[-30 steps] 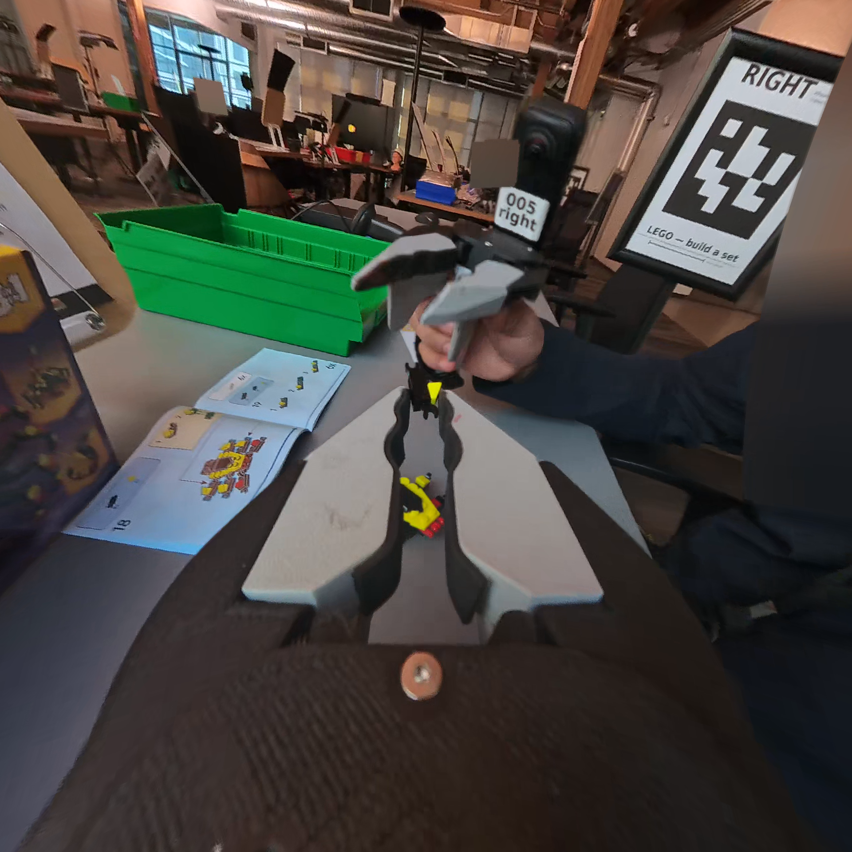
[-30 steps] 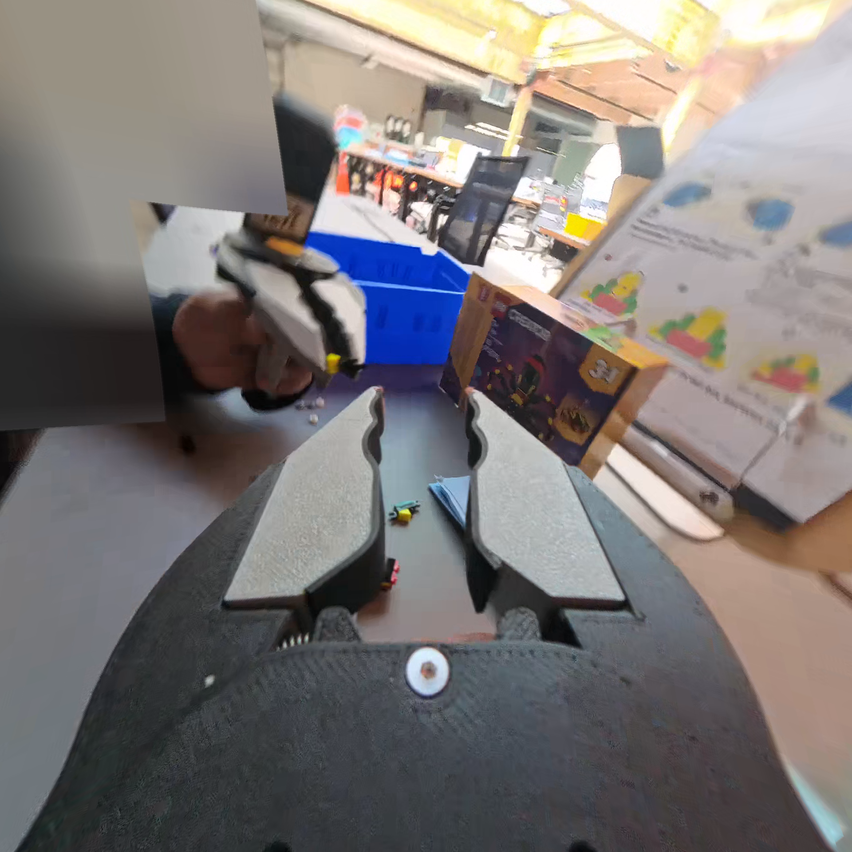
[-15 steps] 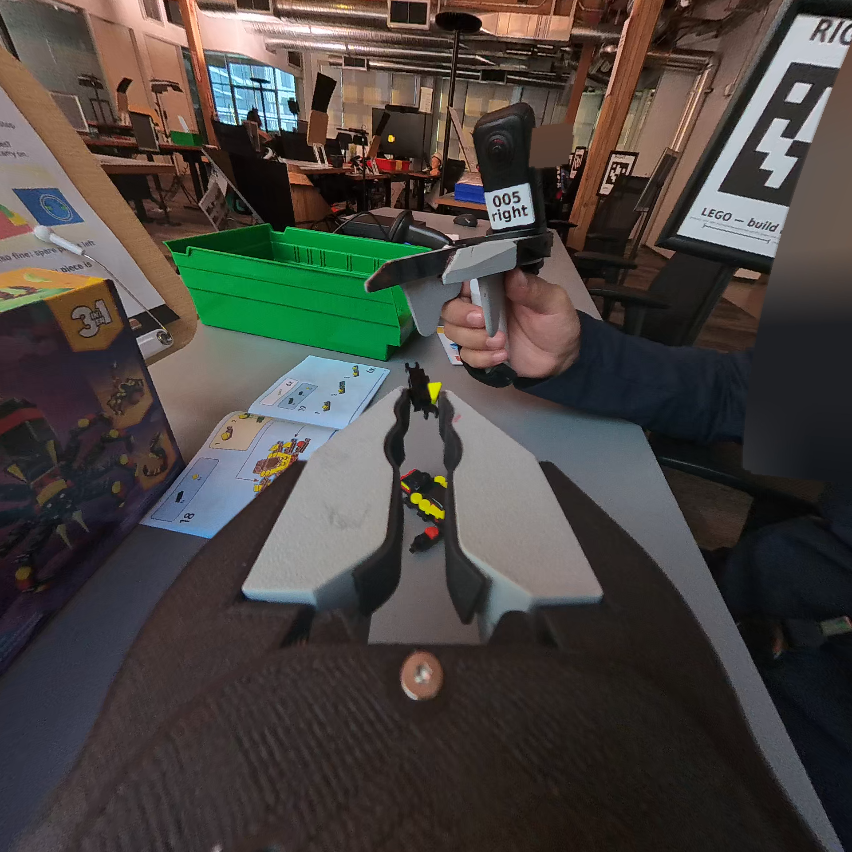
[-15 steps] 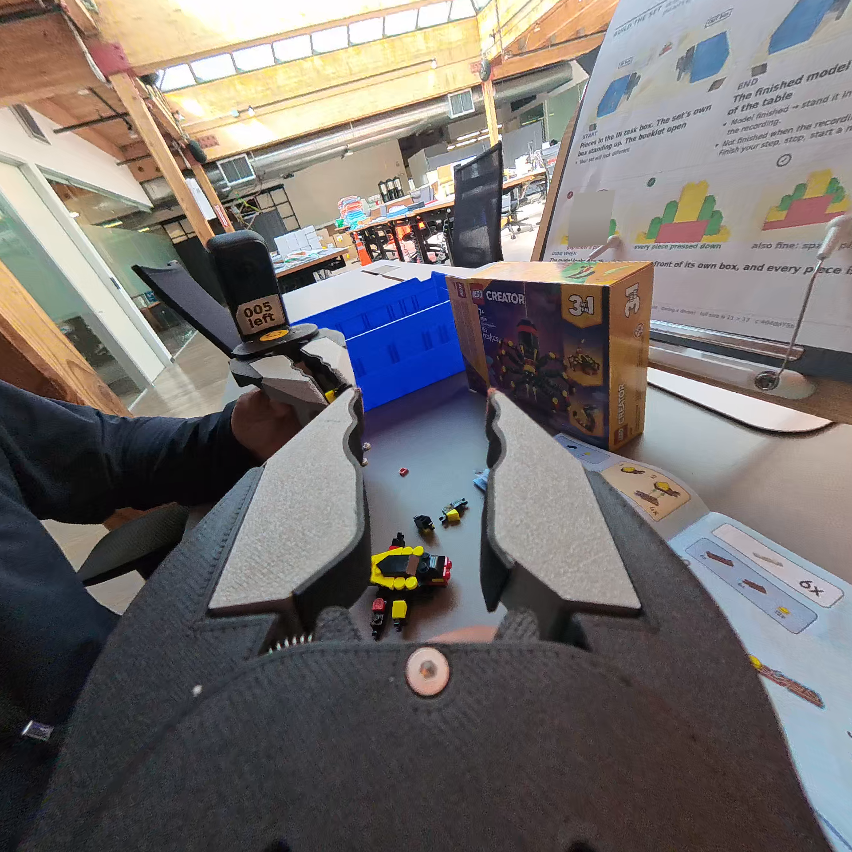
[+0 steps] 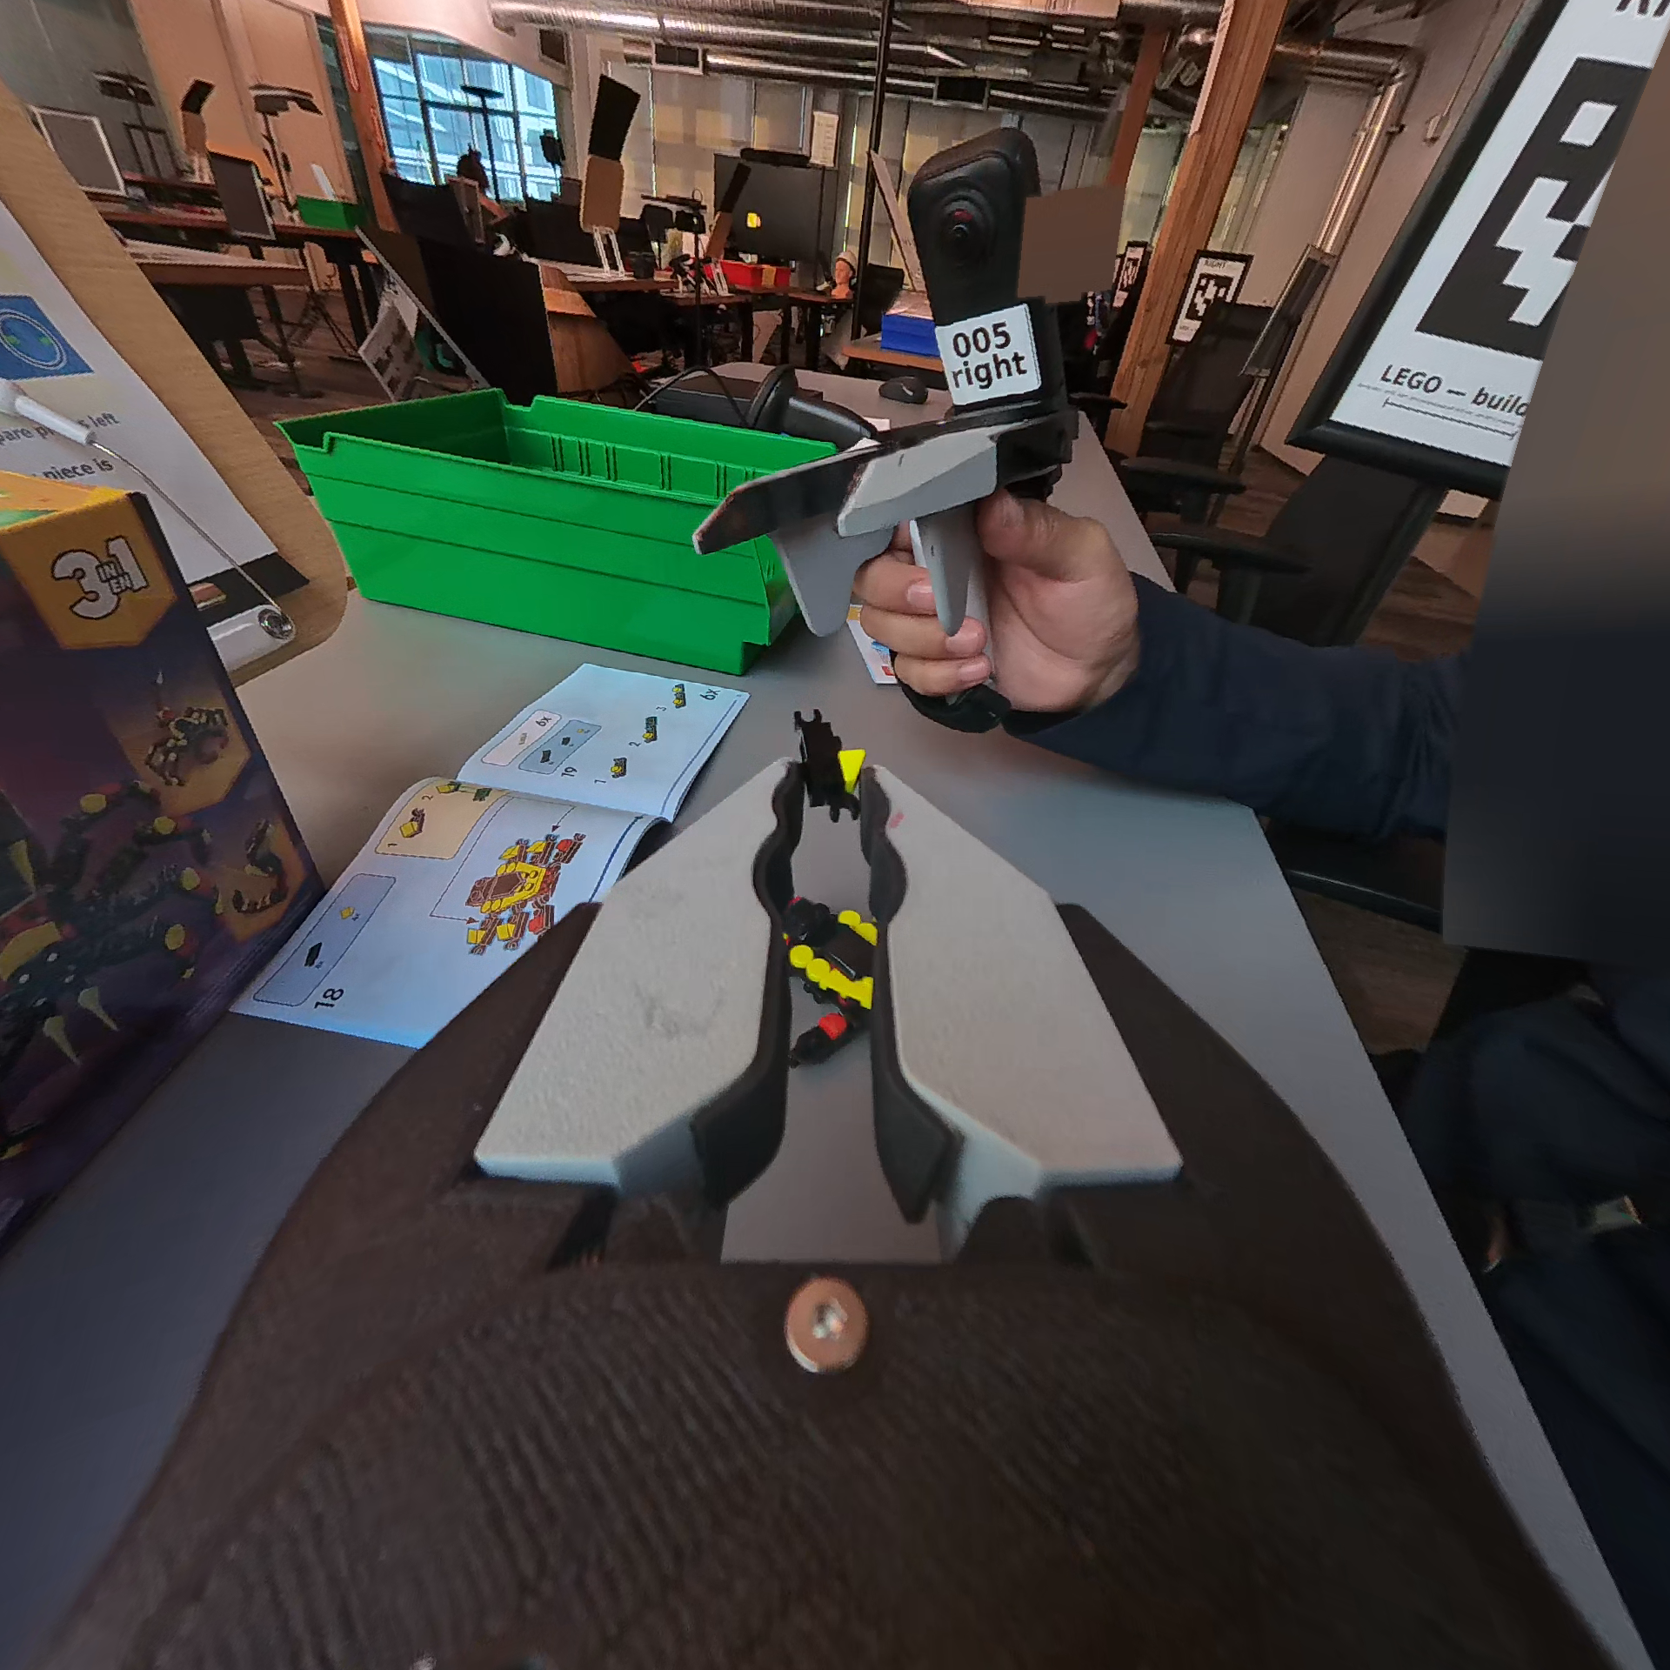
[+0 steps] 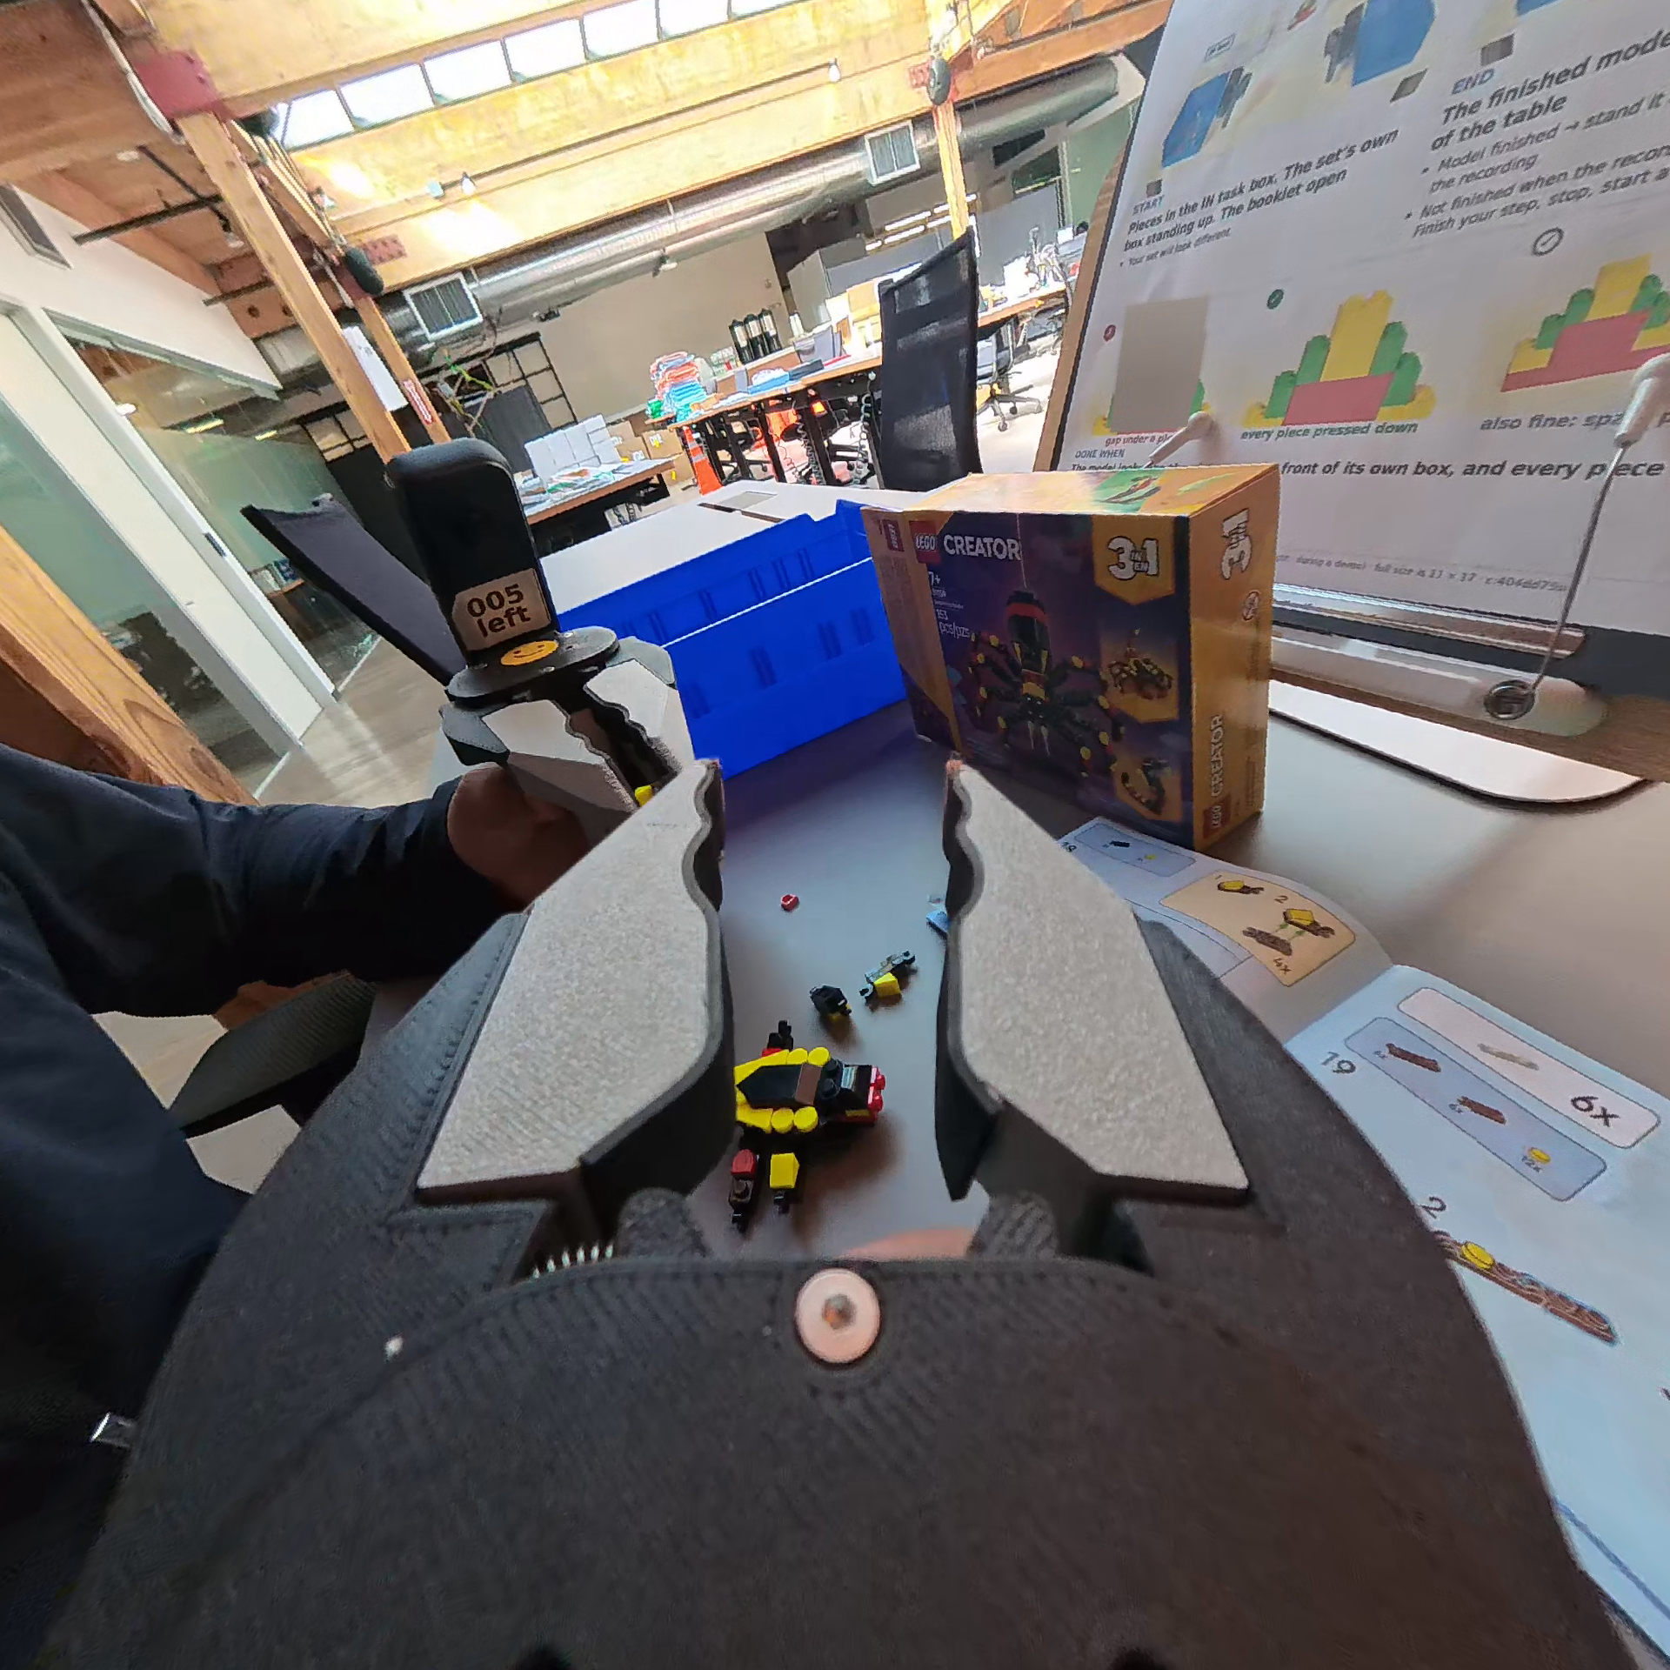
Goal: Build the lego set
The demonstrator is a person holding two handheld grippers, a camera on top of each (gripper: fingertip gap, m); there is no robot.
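My left gripper (image 5: 827, 784) is shut on a small black and yellow lego piece (image 5: 833, 766), held above the table. It also shows in the right wrist view (image 6: 646, 768), at the left. My right gripper (image 6: 833, 795) is open and empty, above the table. In the left wrist view it (image 5: 723, 533) hovers higher, beyond my left gripper. A partly built yellow, black and red lego model (image 6: 804, 1098) lies on the grey table (image 6: 1410, 867) below both grippers; it also shows in the left wrist view (image 5: 833, 958). Loose small pieces (image 6: 881, 980) lie just beyond it.
An open instruction booklet (image 5: 506, 858) lies left of the model. The lego set box (image 6: 1075, 646) stands behind, with a blue bin (image 6: 750, 623) beside it. A green bin (image 5: 551, 515) sits at the far side. An instruction board (image 6: 1410, 298) stands at the table's edge. The tips of one gripper are about 8 cm away from the tips of the other.
Both grippers have swung round and steadied over the model. My right gripper has opened wider and drawn back from my left gripper. The left stays shut on its piece.
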